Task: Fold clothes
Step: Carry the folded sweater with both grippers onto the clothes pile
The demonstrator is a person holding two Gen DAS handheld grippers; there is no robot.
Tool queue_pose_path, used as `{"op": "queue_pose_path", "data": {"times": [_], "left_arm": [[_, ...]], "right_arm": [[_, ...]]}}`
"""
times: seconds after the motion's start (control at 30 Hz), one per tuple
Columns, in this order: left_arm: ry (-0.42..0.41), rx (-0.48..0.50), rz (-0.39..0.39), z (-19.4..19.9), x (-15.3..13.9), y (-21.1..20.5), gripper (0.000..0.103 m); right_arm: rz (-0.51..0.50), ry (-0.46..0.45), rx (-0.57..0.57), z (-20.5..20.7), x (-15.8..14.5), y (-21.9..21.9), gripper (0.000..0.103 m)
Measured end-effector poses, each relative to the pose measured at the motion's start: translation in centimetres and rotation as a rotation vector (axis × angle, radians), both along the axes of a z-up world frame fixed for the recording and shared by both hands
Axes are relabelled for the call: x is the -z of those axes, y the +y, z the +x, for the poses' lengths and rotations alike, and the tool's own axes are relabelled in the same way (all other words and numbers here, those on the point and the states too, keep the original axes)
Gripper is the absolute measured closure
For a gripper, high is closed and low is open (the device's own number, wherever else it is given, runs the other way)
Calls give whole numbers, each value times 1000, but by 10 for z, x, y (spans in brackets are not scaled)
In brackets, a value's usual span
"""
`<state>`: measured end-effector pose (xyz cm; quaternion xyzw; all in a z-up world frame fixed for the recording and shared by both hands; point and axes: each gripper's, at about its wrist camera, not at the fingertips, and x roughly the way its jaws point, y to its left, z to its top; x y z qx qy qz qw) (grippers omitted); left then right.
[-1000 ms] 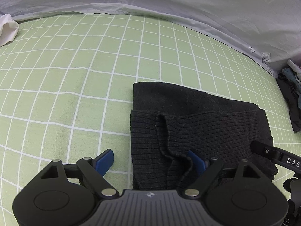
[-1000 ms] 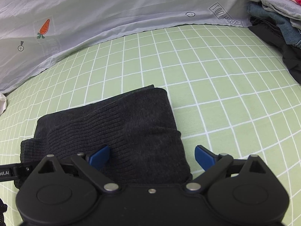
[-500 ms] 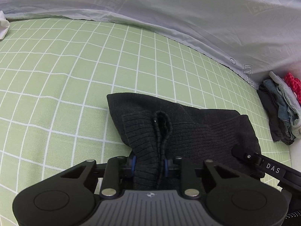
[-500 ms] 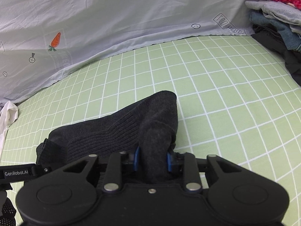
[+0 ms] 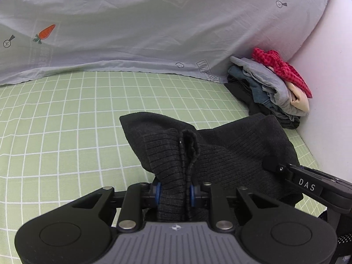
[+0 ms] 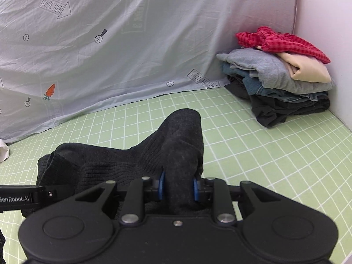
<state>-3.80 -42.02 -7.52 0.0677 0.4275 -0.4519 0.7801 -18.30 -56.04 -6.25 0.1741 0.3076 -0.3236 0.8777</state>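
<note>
A folded black ribbed knit garment (image 5: 220, 147) hangs between both grippers above the green checked sheet (image 5: 55, 121). My left gripper (image 5: 174, 192) is shut on its ribbed left end. My right gripper (image 6: 178, 189) is shut on its right end, and the garment (image 6: 123, 160) sags toward the left between them. The right gripper's side shows at the right of the left wrist view (image 5: 308, 184). The left gripper's side shows at the left of the right wrist view (image 6: 22, 195).
A stack of folded clothes (image 6: 281, 81) with a red checked piece on top sits in the far right corner, also in the left wrist view (image 5: 272, 88). A pale printed sheet (image 6: 110, 55) hangs along the back. A white wall (image 6: 325, 33) bounds the right side.
Both grippers closed on the garment's ends and lifted it off the sheet. Both views have swung toward the clothes stack at the right corner.
</note>
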Motion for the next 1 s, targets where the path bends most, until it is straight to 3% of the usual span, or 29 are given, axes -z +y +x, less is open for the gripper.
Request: {"op": "queue_pose_path", "data": {"times": [0.3, 0.5, 0.83, 1.0], "left_arm": [[-15, -97, -104, -122, -18, -111, 80], [-31, -35, -144, -182, -45, -207, 80], [-124, 17, -203, -197, -89, -319, 80], [-246, 46, -240, -180, -123, -365, 80]], "right_arm": [[-87, -36, -97, -103, -48, -126, 79], [-124, -78, -71, -161, -83, -213, 79], [-172, -175, -23, -185, -116, -323, 80], [-191, -250, -12, -169, -138, -375, 80]]}}
